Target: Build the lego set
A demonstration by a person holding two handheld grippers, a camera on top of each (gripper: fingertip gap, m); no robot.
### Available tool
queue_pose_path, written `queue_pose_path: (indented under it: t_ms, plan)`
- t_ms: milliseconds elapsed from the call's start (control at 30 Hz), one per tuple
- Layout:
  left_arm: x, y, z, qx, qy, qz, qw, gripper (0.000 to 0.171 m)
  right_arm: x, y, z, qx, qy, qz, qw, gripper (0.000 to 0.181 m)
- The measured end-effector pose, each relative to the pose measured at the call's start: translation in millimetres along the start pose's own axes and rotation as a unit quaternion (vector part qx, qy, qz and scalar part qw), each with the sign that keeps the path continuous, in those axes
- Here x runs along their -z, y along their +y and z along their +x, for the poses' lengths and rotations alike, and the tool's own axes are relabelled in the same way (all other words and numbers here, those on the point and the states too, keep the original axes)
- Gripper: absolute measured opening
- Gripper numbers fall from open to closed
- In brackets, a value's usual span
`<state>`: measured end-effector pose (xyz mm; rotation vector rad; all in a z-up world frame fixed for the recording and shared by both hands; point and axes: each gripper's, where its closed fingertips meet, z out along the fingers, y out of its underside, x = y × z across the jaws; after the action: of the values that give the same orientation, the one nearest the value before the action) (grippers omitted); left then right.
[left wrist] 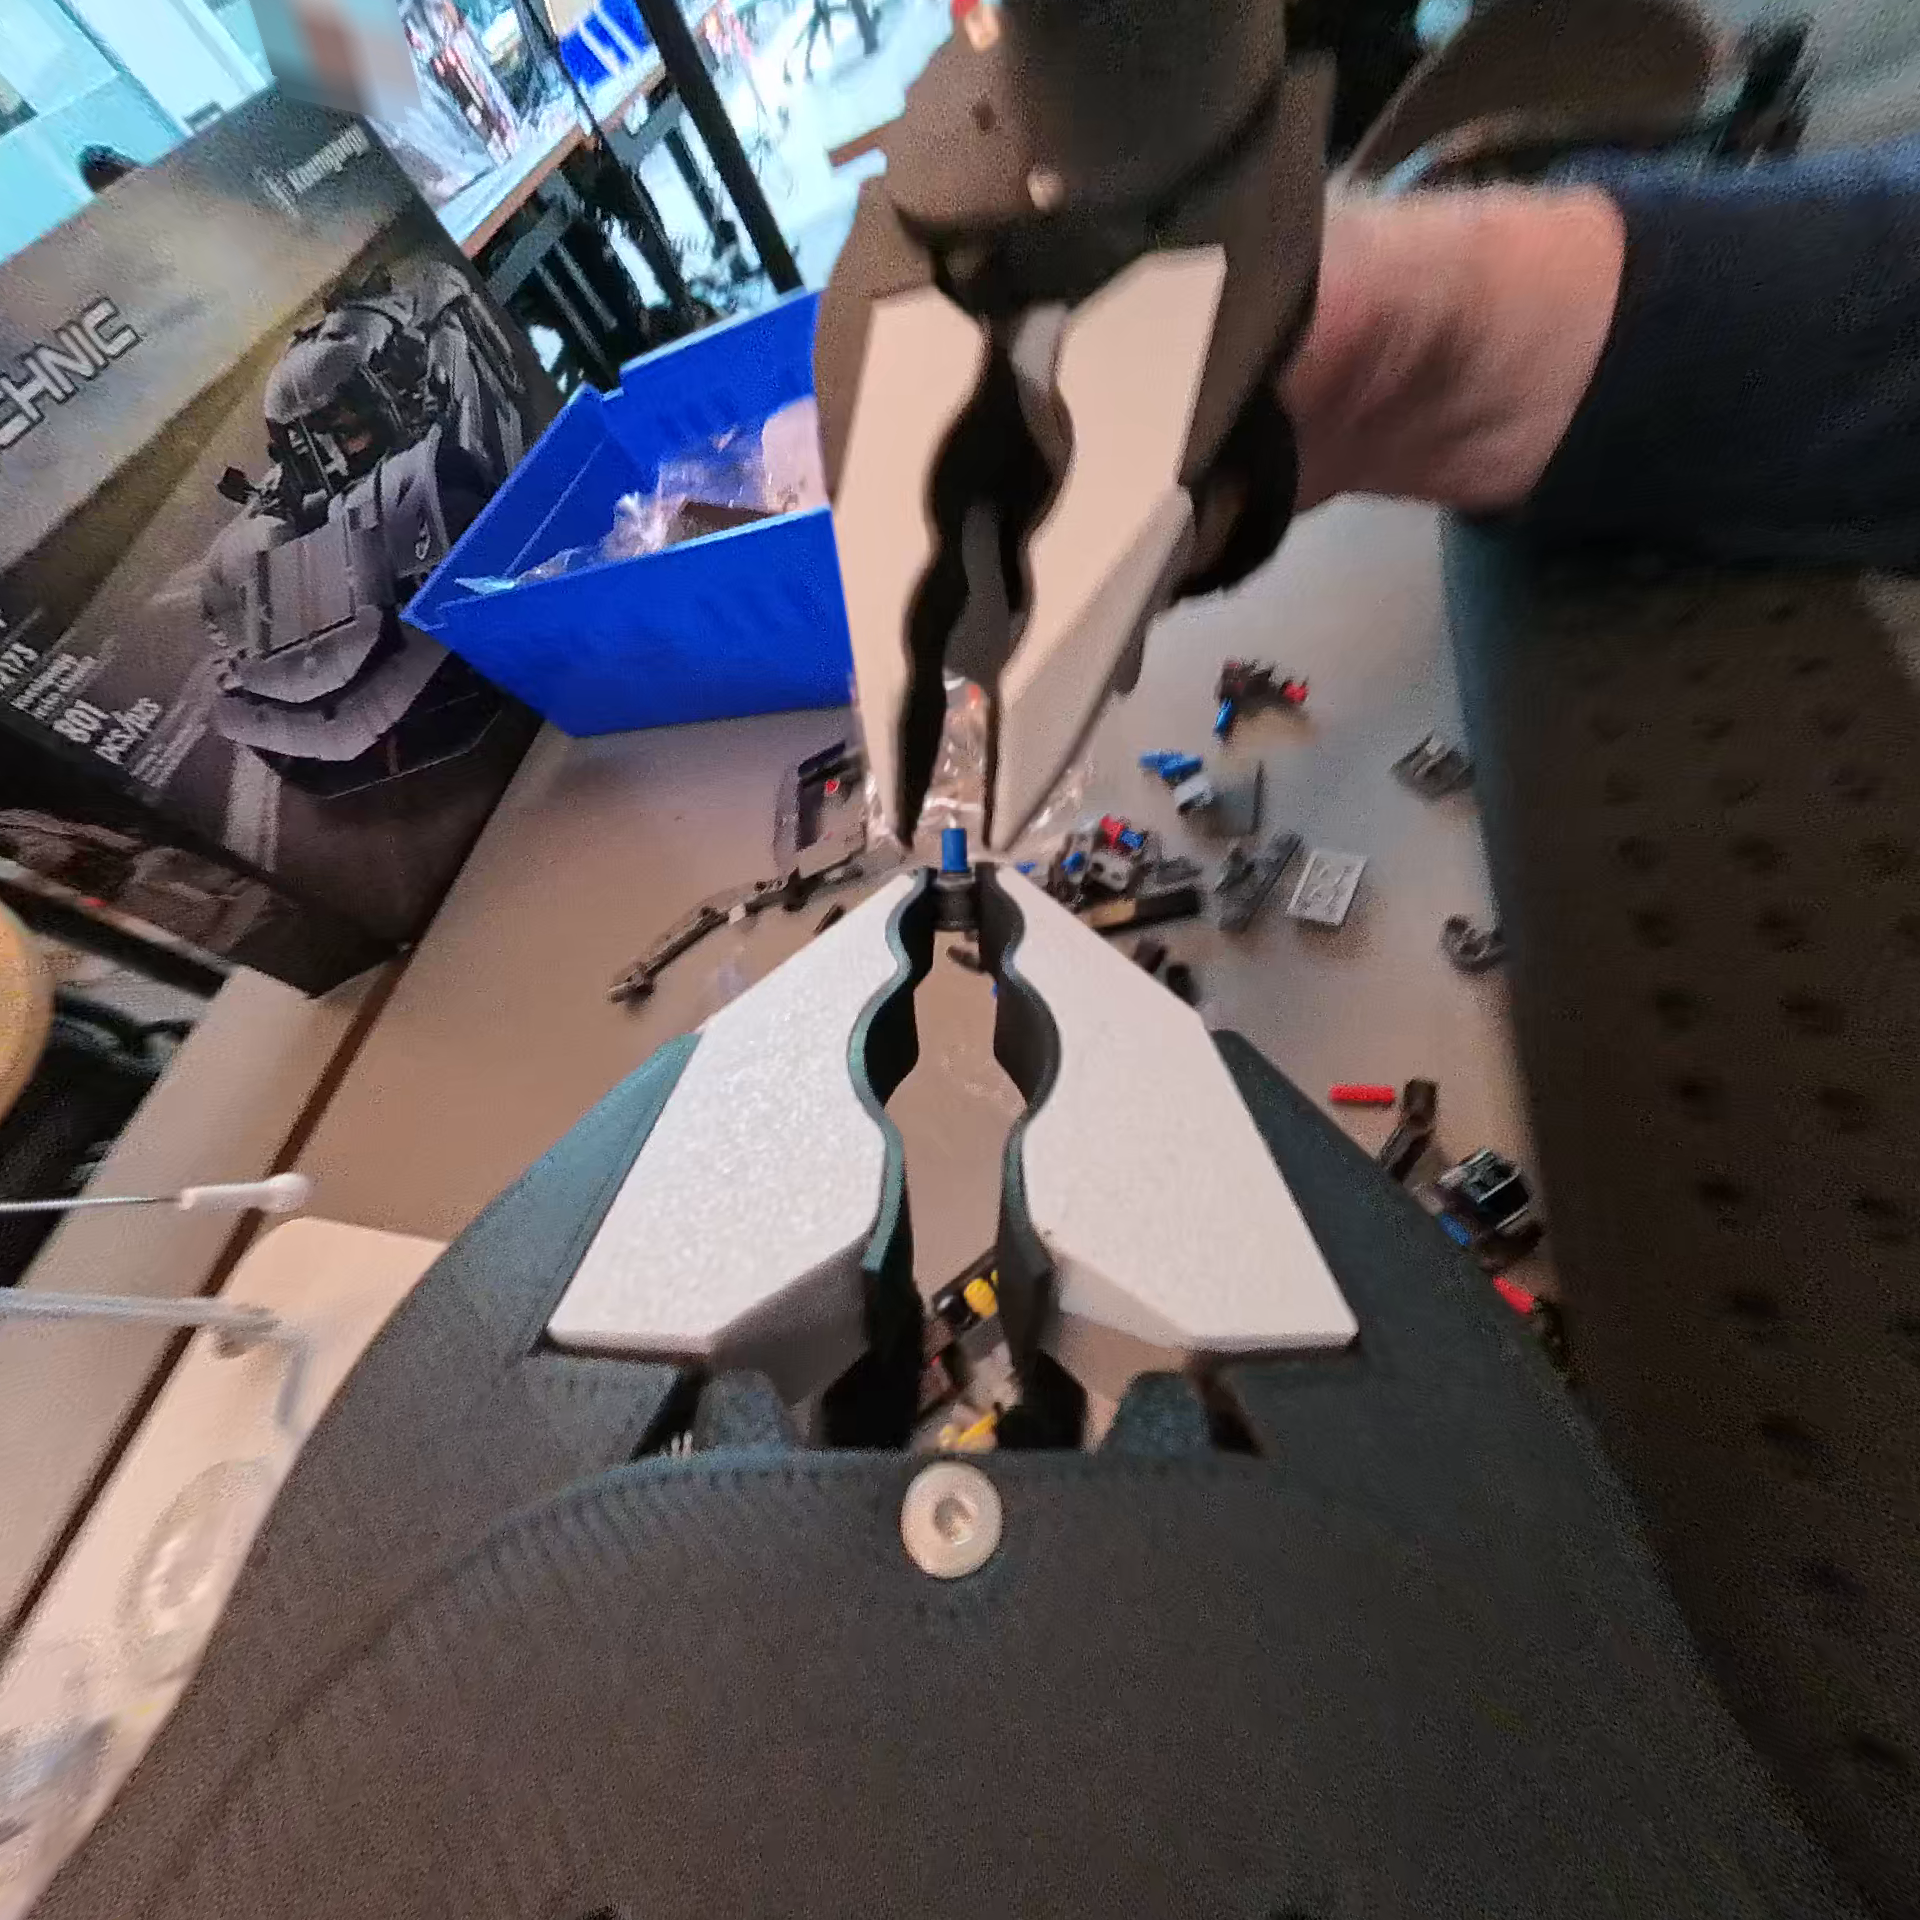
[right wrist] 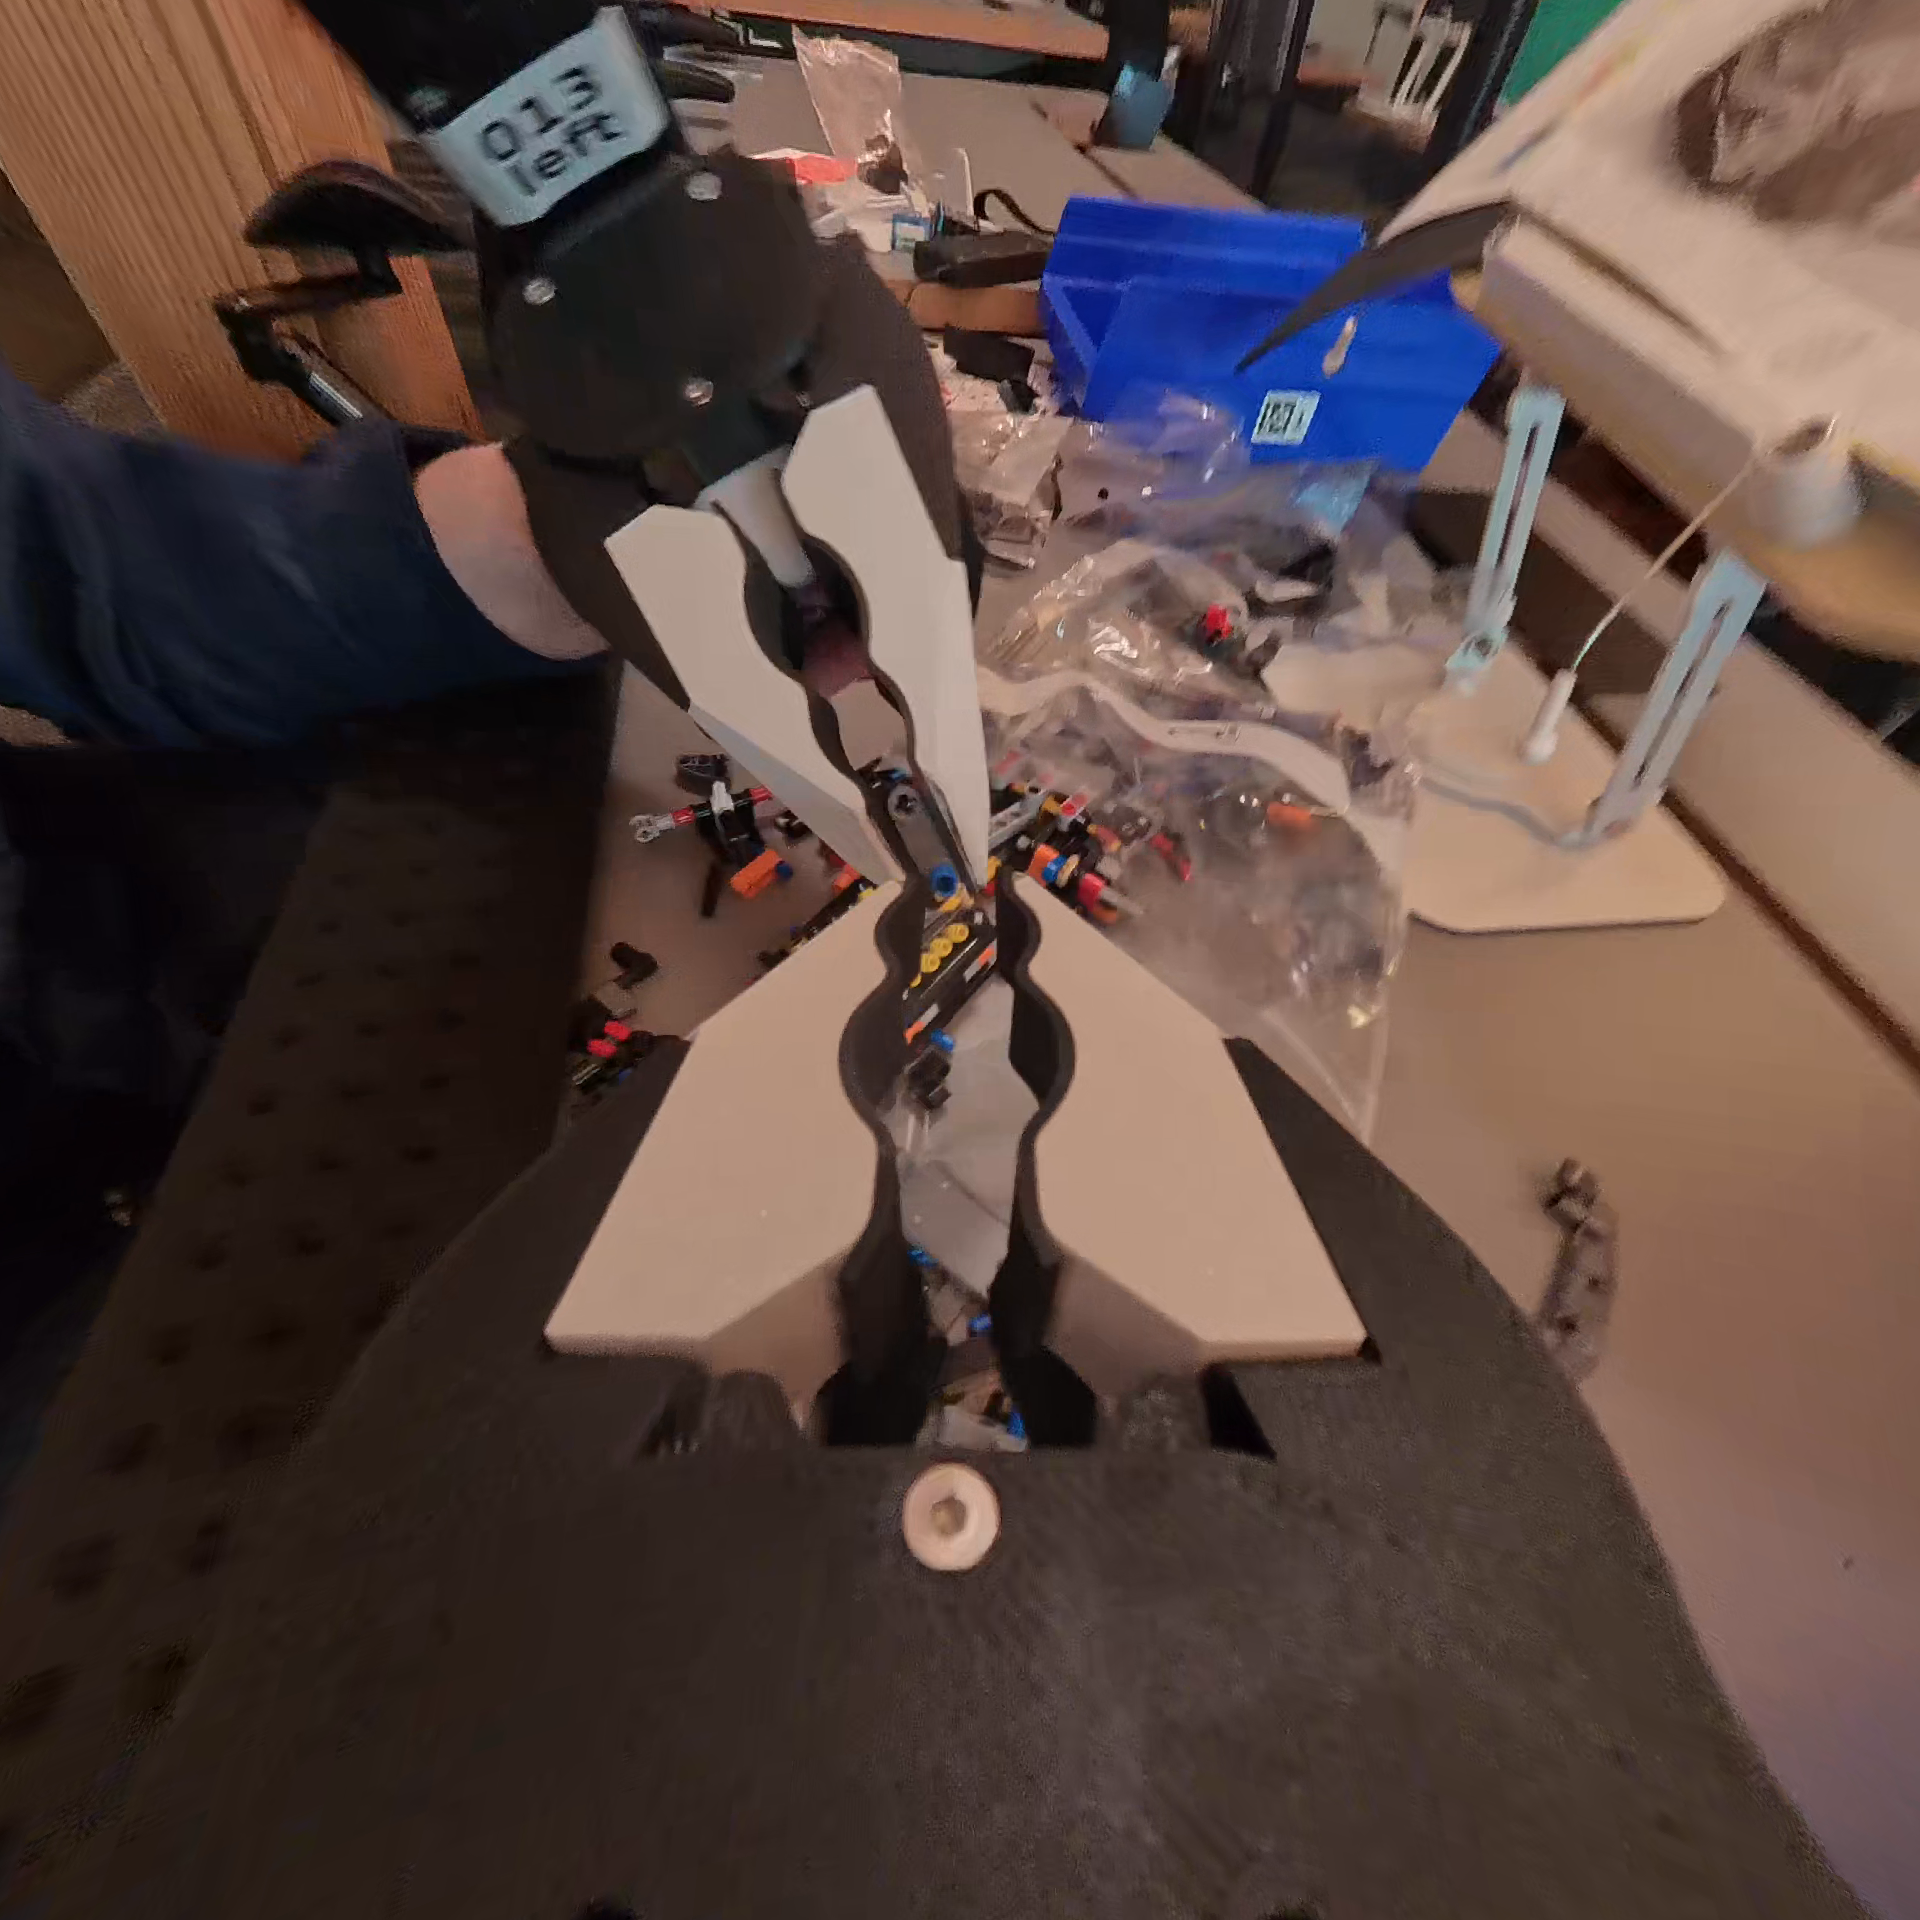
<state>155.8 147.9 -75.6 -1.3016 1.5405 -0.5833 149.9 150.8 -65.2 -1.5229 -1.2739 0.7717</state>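
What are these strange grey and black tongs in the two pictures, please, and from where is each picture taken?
They are two hand-held grippers; a person holds one in each hand. Each picture comes from a camera on one gripper, looking along its fingers. In the left wrist view, the left gripper pinches a small black piece with a blue pin, and the right gripper comes down to meet it. The right wrist view shows that meeting from the other side. On the table lie loose lego pieces, clear plastic bags, a blue bin and the set's box.
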Motion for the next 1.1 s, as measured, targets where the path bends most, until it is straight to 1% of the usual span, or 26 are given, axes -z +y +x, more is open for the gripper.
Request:
queue_pose_path:
  t_ms: [100, 233, 300, 433, 600, 767, 867, 933, 1100]
  plan:
    - [0, 2, -2, 0.029, 0.013, 0.008, 0.999, 0.005, -6, 3, -3, 0.011, 0.002, -0.007, 1.000, 0.013]
    - [2, -4, -1, 0.034, 0.022, 0.025, 0.999, 0.005, -3, -2, -3, 0.003, -0.006, 0.011, 1.000, 0.009]
    - [3, -5, 0, 0.024, 0.021, 0.027, 0.999, 0.005, -1, -3, -3, -0.010, -0.013, 0.020, 1.000, 0.003]
    - [0, -2, 3, 0.015, 0.023, 0.017, 0.999, 0.005, -2, -4, -7, -0.021, -0.031, 0.027, 0.999, 0.006]
    - [1, -2, 3, 0.009, 0.022, 0.014, 1.000, 0.005, -4, -4, -8, -0.017, -0.030, 0.025, 0.999, 0.002]
    - [0, 0, 5, -0.005, 0.018, 0.004, 1.000, 0.005, -4, 0, -9, -0.008, -0.024, -0.003, 1.000, 0.000]
    - [3, -3, 6, -0.012, 0.021, 0.002, 1.000, 0.005, -2, -3, -12, -0.007, -0.028, 0.000, 1.000, 0.000]
    - [3, 0, 8, -0.031, 0.015, -0.013, 0.999, 0.005, -2, -2, -13, -0.004, -0.029, -0.006, 1.000, 0.000]
    - [8, -5, 9, -0.017, 0.028, 0.001, 0.999, 0.005, 0, -7, -16, 0.004, -0.029, -0.002, 1.000, 0.000]
